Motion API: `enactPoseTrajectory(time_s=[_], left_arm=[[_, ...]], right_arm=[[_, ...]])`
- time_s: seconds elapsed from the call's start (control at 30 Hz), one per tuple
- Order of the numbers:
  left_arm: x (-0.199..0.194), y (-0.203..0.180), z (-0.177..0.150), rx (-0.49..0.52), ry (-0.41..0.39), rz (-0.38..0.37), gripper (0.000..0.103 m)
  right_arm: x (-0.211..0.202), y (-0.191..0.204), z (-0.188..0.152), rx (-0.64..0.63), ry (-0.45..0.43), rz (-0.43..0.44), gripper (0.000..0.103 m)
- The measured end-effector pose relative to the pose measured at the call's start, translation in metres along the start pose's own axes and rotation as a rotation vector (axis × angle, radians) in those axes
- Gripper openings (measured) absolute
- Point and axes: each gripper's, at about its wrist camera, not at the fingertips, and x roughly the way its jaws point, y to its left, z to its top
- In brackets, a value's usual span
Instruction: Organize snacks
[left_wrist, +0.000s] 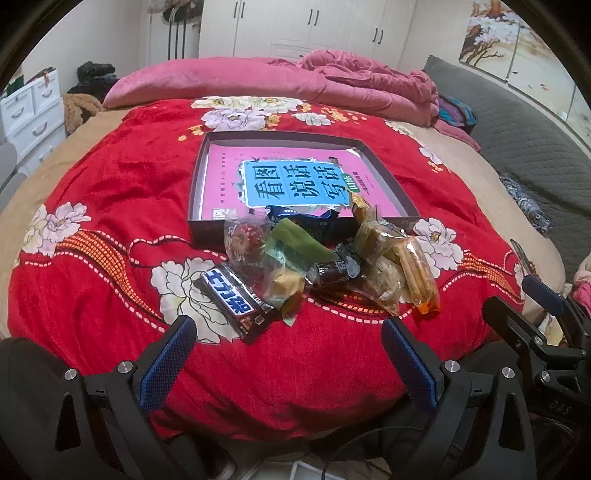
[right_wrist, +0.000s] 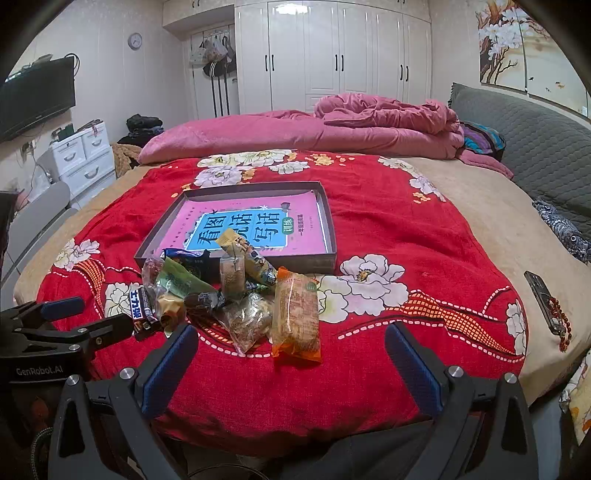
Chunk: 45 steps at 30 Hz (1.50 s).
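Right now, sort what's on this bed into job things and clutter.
For the job:
- snack pile
- Snickers bar
- orange wafer pack
- shallow box holding a pink book
- left gripper and right gripper, jaws open

Lying about:
- pink quilt
- remote
- bead string

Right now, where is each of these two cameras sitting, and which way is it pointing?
Left wrist view: sits on the left gripper, low at the bed's near edge, facing the snack pile and shallow box; its own two open blue-padded fingers show, with the right gripper at its right edge.
Right wrist view: sits on the right gripper, alongside, facing the same way; its open fingers show, with the left gripper at its left edge.
Shared: red floral blanket, box, snacks, pink quilt, white wardrobe.
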Motion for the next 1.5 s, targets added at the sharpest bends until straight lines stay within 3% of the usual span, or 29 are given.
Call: enactPoseTrajectory(time_s=[0.9,1.5], left_arm=[[0.009,0.013,0.0,-0.049,0.035,-0.011,0.1],[0.036,0.057,0.008,-0.184,0.08,0.071,0.1]], right_arm=[[0.015,-0.006,0.0,0.031,0.026,0.024,0.102],[0.033,-0.023,-0.001,0.079,0.04,0.032,0.102]])
